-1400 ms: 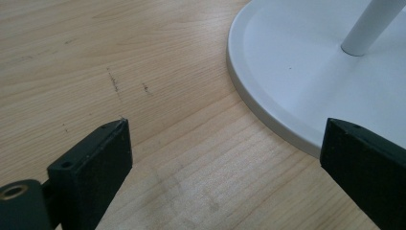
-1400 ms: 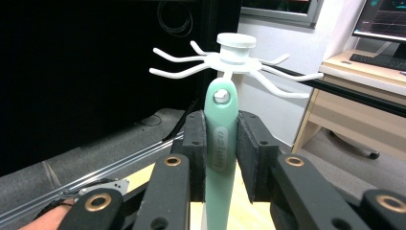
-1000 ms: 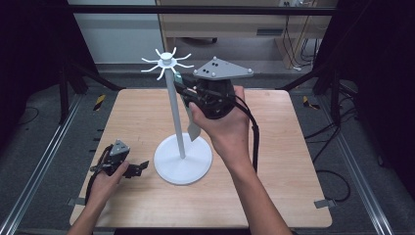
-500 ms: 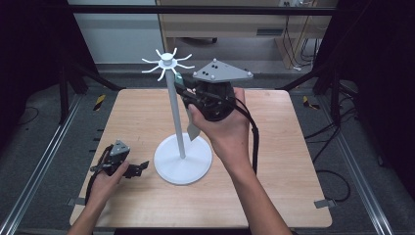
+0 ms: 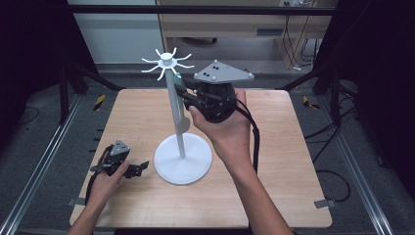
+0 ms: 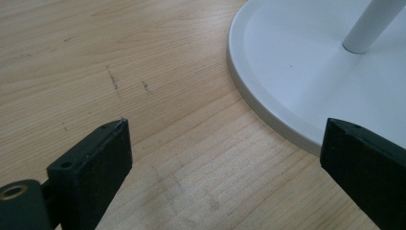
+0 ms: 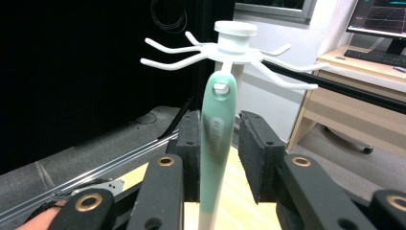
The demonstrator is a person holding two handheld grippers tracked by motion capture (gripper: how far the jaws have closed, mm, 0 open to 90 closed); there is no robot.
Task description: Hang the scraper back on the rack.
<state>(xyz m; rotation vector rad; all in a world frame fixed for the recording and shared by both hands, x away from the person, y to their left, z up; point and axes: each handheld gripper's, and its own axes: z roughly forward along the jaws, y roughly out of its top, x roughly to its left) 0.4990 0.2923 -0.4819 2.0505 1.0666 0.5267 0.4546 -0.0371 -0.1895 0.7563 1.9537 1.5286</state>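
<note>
You have one white hook stand (image 5: 180, 147) on the one wooden table (image 5: 293, 161): one round base, one upright pole, one cap on top. I count about ten curved hooks around the cap; a few overlap, so the count is not certain. One green-handled utensil (image 7: 216, 139) hangs from a hook. Two grippers are in your hands: left gripper (image 5: 139, 166) and right gripper (image 5: 188, 98), each with two black jaws.

Rack (image 5: 182, 156) standing mid-table (image 5: 293, 147), utensil (image 7: 216, 139) hanging from its top hook, left tool (image 5: 139, 168) just left of its base
</note>
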